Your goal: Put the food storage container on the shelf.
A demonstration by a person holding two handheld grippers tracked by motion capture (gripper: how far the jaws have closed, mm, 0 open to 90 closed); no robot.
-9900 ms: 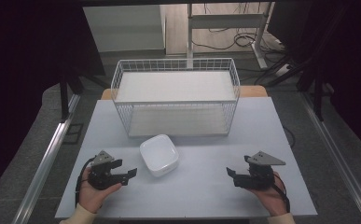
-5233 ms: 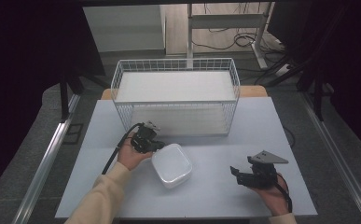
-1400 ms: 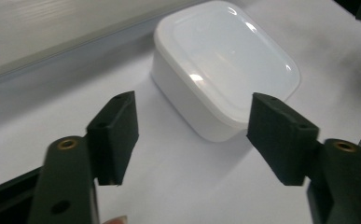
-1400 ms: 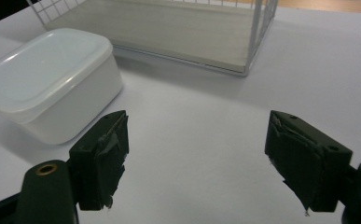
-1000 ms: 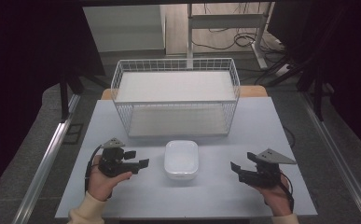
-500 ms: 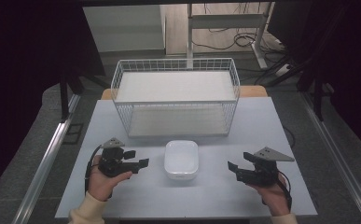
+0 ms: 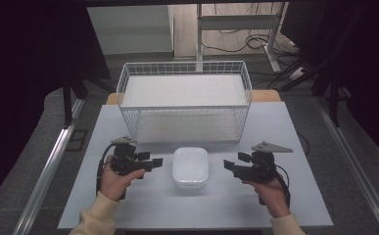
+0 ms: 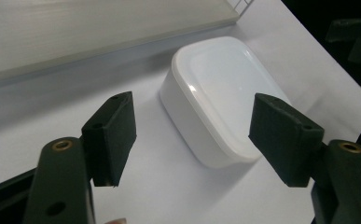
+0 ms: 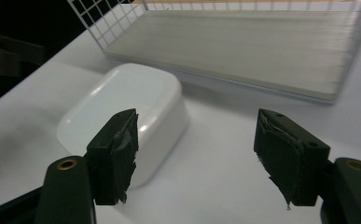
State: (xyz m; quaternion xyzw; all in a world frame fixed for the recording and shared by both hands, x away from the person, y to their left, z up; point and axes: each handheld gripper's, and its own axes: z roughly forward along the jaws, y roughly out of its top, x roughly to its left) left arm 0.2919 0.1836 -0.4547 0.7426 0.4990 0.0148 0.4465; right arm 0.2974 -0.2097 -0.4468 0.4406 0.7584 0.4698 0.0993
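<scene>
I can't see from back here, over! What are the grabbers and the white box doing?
Left gripper open, right gripper open, both empty. White lidded container on table between them, untouched. Wire basket behind it. Nothing in the way.

Wore pale cream sleeves ending at the wrists. Carried two black handheld grippers, left gripper and right gripper, each topped by a grey three-cornered plate and trailing a black cable. Showed thick black padded fingers, brass-coloured screws at their bases; right pads frayed at the edges.
</scene>
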